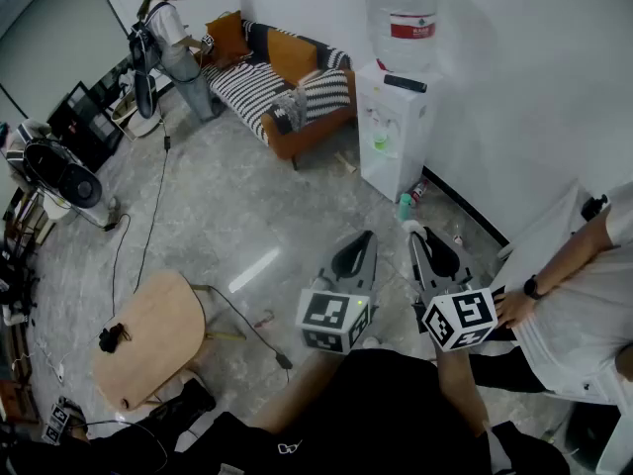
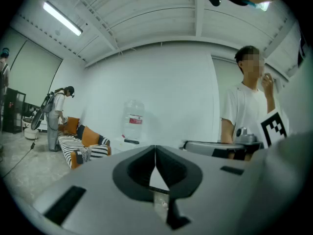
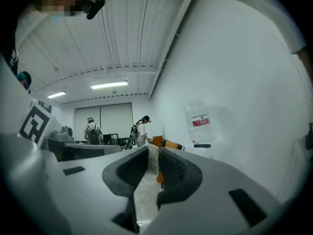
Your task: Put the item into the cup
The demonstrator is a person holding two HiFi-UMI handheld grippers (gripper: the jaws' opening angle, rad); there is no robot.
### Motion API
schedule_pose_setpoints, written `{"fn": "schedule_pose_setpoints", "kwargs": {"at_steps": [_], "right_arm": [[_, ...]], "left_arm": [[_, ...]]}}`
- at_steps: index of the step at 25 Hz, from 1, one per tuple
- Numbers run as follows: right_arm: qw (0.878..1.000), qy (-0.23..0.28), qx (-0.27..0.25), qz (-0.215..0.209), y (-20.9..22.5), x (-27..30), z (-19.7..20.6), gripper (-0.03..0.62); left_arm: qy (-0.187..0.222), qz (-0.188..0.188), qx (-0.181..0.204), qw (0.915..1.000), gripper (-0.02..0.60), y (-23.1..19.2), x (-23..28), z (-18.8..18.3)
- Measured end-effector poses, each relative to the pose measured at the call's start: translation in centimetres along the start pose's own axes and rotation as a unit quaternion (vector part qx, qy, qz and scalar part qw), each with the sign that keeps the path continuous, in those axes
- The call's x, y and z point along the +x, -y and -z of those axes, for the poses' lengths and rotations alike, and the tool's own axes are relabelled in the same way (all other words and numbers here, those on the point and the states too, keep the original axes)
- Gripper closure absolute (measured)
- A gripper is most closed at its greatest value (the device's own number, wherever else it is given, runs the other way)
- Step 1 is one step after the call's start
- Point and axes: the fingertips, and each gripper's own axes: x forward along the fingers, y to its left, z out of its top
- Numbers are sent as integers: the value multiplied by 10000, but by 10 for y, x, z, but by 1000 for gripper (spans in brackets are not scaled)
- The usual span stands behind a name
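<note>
Both grippers are held up in the air over the grey marble floor, pointing toward the water dispenser (image 1: 394, 127). My left gripper (image 1: 362, 237) (image 2: 155, 149) is shut, its black pads meeting at the tips with nothing between them. To its right, my right gripper (image 1: 415, 232) (image 3: 152, 152) is shut on a small white crumpled item (image 3: 152, 158), which shows as a pale lump at the jaw tips (image 1: 412, 229). I see no cup in any view.
A striped sofa (image 1: 287, 82) stands at the back with a person (image 1: 173, 38) beside it. A round wooden table (image 1: 148, 339) is at lower left, a fan (image 1: 59, 176) at far left. Another person (image 1: 574, 315) stands close on the right. Cables cross the floor.
</note>
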Motion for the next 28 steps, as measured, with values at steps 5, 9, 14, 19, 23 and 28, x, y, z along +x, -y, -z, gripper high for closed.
{"fn": "schedule_pose_setpoints", "kwargs": {"at_steps": [5, 9, 14, 19, 23, 28], "right_arm": [[9998, 35, -94, -162, 6, 6, -2, 519], [9998, 1, -57, -191, 13, 11, 2, 519], [9997, -66, 71, -203, 24, 11, 9, 519], [9998, -99, 180, -62, 44, 13, 13, 519], [9997, -69, 217, -74, 51, 20, 12, 519], [9993, -56, 324, -183, 56, 34, 14, 519]], "left_arm": [[38, -6, -4, 10000, 568, 3, 12, -1], [64, 79, -4, 9999, 568, 10, 23, -2], [-7, 43, -45, 10000, 568, 10, 30, 6], [-78, 85, -165, 9998, 568, 7, 42, 9], [-80, 54, -129, 9999, 568, 2, 49, 5], [-148, -50, 282, 9995, 568, -8, 56, 1]]}}
